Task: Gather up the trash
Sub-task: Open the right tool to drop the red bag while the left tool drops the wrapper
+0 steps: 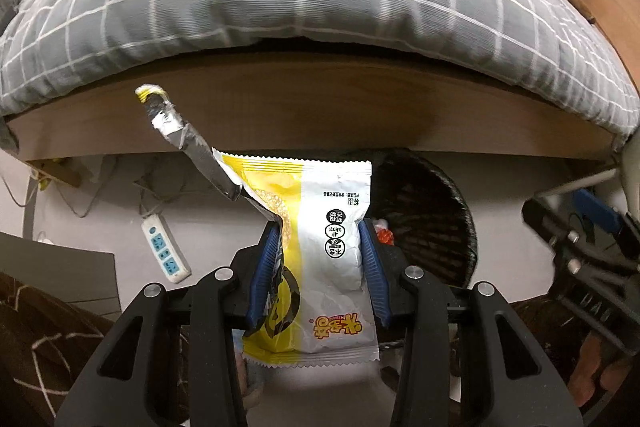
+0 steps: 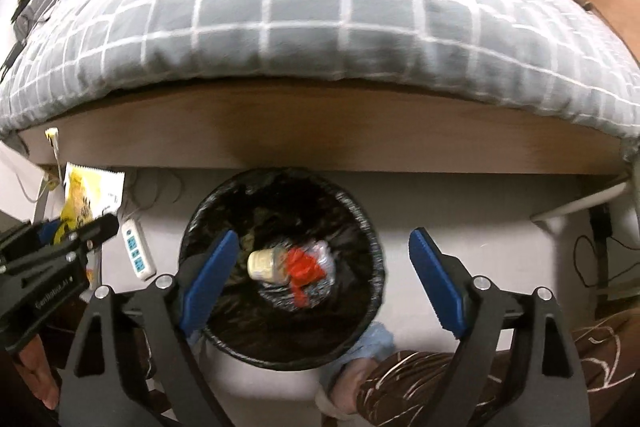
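The yellow-and-white snack wrapper (image 1: 320, 247) is pinched in the left hand-held gripper (image 1: 322, 259) beside the black-lined bin (image 2: 280, 267), while the right hand-held gripper (image 2: 320, 275) is held spread and empty above it, apparently for dropping trash.

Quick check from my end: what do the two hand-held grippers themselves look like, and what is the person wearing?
Both look alike. The left hand-held gripper and the right hand-held gripper have black angular linkage arms with silver round pivot bolts and flat blue ribbed pads. Faint white lettering marks the left one's black body, too blurred to read. The person's clothing is dark brown with thin white lines.
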`<state>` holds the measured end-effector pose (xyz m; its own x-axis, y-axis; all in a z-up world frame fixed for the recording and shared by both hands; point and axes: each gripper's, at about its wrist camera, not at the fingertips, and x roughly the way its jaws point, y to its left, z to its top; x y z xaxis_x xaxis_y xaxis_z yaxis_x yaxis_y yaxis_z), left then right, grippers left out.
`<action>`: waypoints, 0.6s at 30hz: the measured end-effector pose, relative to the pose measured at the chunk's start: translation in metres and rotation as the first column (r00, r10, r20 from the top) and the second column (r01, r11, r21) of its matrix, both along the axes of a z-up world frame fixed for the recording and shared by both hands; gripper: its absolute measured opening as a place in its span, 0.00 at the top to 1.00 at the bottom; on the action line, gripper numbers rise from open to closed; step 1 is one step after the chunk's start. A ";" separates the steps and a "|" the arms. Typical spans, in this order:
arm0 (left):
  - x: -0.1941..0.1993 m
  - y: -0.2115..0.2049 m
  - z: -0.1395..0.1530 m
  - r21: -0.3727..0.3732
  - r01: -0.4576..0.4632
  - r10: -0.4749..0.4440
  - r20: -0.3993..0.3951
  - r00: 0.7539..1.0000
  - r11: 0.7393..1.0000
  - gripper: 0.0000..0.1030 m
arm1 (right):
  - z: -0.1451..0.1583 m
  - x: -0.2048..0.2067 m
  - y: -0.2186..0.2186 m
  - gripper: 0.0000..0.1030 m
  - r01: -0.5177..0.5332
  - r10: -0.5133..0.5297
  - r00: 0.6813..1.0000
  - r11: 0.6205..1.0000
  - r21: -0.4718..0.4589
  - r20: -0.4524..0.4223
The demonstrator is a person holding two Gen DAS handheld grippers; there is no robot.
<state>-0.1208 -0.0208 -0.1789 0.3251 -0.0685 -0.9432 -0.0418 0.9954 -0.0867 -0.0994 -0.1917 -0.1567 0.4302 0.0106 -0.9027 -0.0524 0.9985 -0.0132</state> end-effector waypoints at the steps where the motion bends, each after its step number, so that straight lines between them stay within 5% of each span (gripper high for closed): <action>1: -0.001 -0.004 0.001 0.000 0.003 -0.003 0.001 1.000 1.000 0.61 | 0.003 -0.001 -0.008 0.16 0.015 -0.015 1.000 1.000 -0.004 0.015; 18: -0.002 -0.093 0.001 0.006 0.148 -0.148 -0.007 0.989 0.989 0.61 | 0.010 -0.021 -0.076 0.07 0.120 -0.116 0.990 0.992 -0.045 0.075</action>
<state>-0.1225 -0.1138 -0.1776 0.3059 -0.1093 -0.9458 0.1056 0.9912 -0.0804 -0.1205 -0.2673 -0.1469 0.4901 -0.0878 -0.8672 0.0688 0.9957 -0.0619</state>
